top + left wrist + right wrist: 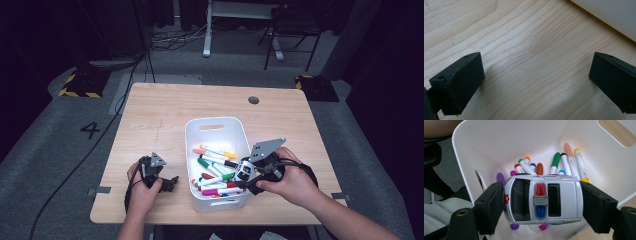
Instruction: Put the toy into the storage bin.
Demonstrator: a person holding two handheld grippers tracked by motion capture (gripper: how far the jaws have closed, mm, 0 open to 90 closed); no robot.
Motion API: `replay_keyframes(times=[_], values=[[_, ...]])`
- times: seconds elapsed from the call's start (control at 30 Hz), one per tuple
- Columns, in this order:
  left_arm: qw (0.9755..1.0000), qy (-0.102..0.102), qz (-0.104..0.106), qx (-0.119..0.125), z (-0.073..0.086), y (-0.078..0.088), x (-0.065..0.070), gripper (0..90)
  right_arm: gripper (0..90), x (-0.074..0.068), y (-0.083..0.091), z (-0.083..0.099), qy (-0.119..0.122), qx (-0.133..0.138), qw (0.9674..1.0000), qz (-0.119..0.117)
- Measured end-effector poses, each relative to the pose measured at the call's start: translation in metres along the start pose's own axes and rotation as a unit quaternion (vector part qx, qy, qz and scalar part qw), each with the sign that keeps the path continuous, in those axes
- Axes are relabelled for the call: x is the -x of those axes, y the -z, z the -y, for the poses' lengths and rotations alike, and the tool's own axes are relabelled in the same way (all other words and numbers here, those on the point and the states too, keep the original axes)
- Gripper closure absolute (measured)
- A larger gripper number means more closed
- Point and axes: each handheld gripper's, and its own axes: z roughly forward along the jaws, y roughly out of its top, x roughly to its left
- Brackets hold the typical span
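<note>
A white toy ambulance car (pixel 544 198) with a red and blue roof light is clamped end to end between the jaws of my right gripper (pixel 541 207). It hangs over the near right part of a white plastic bin (pixel 216 125) that holds several coloured markers (pixel 215 160). In the high view my right gripper (pixel 248 174) sits at the bin's right rim with the car (pixel 244 172) between its jaws. My left gripper (pixel 170 183) rests low over the wooden table left of the bin; its jaws (pixel 534 82) stand wide apart over bare wood.
The wooden table (pixel 165 110) has a round cable hole (pixel 253 100) at the back right. A corner of the bin wall (pixel 609 15) lies near my left gripper. Chair and desk legs stand on the grey floor beyond the table.
</note>
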Motion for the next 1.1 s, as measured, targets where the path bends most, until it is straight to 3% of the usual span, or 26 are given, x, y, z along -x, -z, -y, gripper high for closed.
replay_keyframes(times=[0.3, 0.53, 0.7, 0.87, 1.1], values=[[1.0, 0.0, 0.001, -0.002, 0.0, 0.0, 0.0, 0.1, 25.3, -0.003, -0.022, 0.007, 0.0, -0.037, 0.9993, -0.009], [1.0, 0.003, -0.004, -0.003, 0.001, 0.001, 0.001, 0.5, 25.4, -0.002, -0.021, 0.011, -0.009, -0.011, 0.9997, -0.019], [1.0, 0.002, -0.003, -0.001, 0.001, 0.001, 0.002, 0.5, 25.7, -0.001, -0.01, 0.013, -0.006, 0.01, 0.9999, -0.013], [1.0, 0.002, -0.005, -0.001, 0.002, 0.002, 0.002, 0.5, 27.9, 0.006, 0.008, 0.022, -0.024, 0.054, 0.9982, -0.004], [1.0, 0.002, 0.0, -0.002, 0.002, 0.002, 0.002, 0.3, 27.1, 0.027, 0.036, 0.044, -0.061, 0.086, 0.9931, 0.05]])
